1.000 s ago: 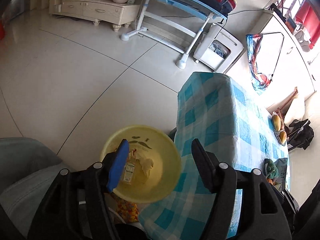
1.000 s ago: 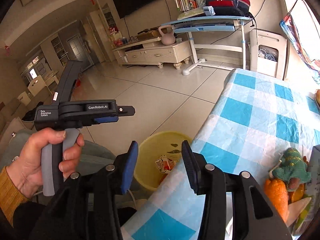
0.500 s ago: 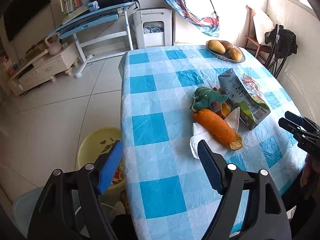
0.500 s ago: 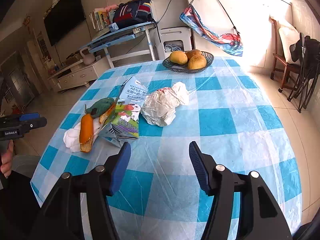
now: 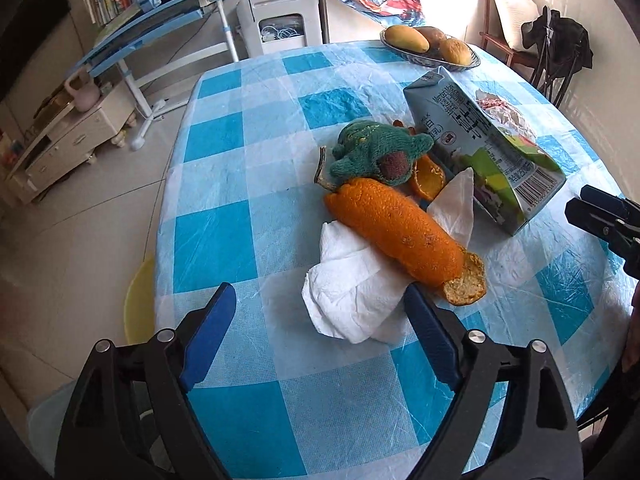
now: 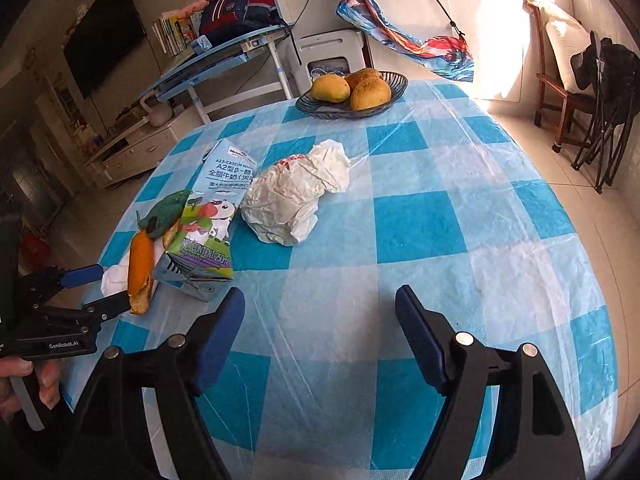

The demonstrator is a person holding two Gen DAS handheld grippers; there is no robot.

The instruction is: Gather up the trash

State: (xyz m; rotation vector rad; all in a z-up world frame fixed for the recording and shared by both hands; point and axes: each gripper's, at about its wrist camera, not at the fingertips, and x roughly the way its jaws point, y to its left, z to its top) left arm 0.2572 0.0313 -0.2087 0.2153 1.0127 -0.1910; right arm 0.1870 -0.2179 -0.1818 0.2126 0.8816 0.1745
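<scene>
On the blue-checked table [image 5: 248, 240], the trash lies in a cluster: a white tissue [image 5: 352, 292], a long orange peel [image 5: 396, 232] on top of it, a smaller peel piece [image 5: 430, 176], a milk carton [image 5: 480, 140] and a crumpled white wrapper [image 6: 296, 196]. A green knitted toy [image 5: 372, 152] rests against the peels. My left gripper [image 5: 320, 300] hovers at the tissue's near edge. Its jaws are opening and the pads press on nothing. My right gripper [image 6: 320, 300] hangs over bare cloth in front of the carton [image 6: 208, 232]. Its jaws are opening too, with nothing between them.
A yellow bin [image 5: 138, 312] stands on the floor beside the table's left edge. A bowl of mangoes [image 6: 352, 92] sits at the table's far side. A chair with dark clothes [image 6: 600, 80] stands at the right, and a desk [image 6: 224, 56] behind.
Both grippers swung from above the yellow bin to over the table and spread their jaws wider. The left one then closed in on the tissue and peel.
</scene>
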